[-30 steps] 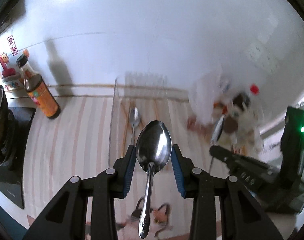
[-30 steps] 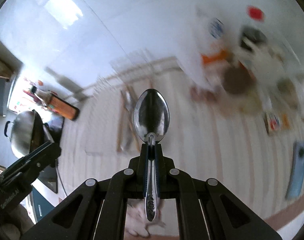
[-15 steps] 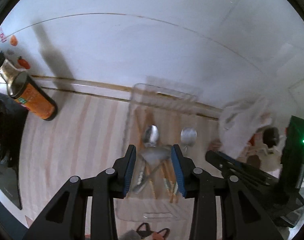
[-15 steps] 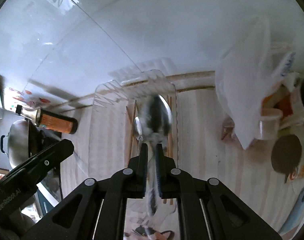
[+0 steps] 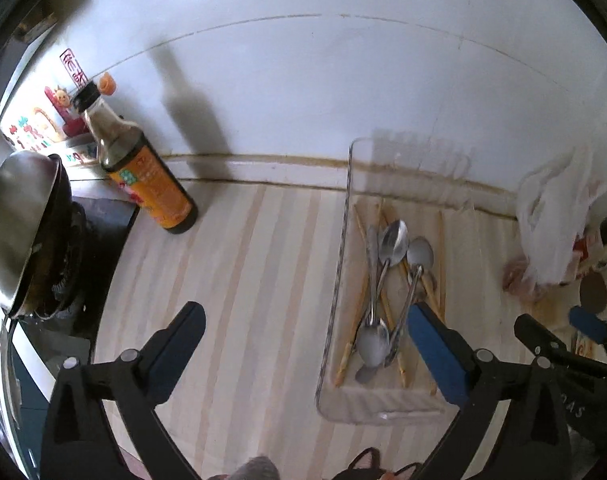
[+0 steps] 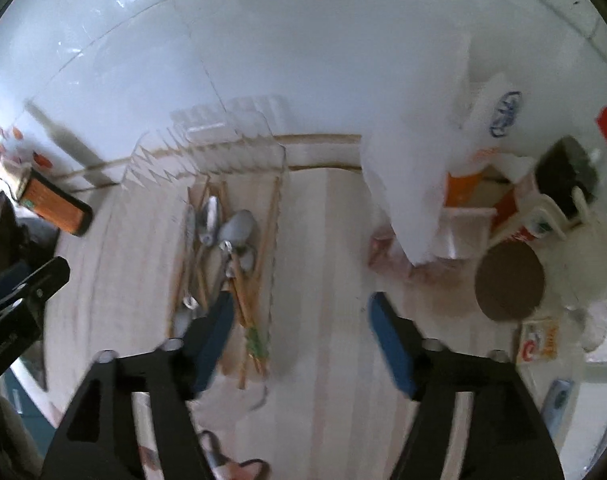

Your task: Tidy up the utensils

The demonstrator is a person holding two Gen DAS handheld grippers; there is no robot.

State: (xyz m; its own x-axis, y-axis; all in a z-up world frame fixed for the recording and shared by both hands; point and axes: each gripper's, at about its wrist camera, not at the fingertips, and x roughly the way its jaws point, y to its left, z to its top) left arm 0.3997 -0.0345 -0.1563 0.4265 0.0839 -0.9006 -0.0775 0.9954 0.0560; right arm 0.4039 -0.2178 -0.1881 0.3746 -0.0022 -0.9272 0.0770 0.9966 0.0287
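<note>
1. Nearest to me, the left gripper hangs above the striped worktop with its blue-padded fingers spread wide and nothing between them; its right finger overlaps the near right part of the clear tray.
2. The right gripper is likewise wide apart and empty, tilted down at the worktop, its left finger over the tray's near end (this view is blurred, so fine detail is lost).
3. The clear tray sits on the worktop with its far end up against the back edge, where the white wall begins.
4. Inside it lie the spoons, shiny steel, their handles crossing one another; two bowls point toward the wall, and one spoon lies the other way, bowl at the near end.
5. Under and beside the spoons lie wooden chopsticks, running lengthwise along the tray, one pair against its right wall.
6. Further back on the left, a sauce bottle with an orange label stands near the back edge, beside the black stove holding a steel wok.
7. At the far right, a white plastic bag slumps among cluttered packets.
</note>
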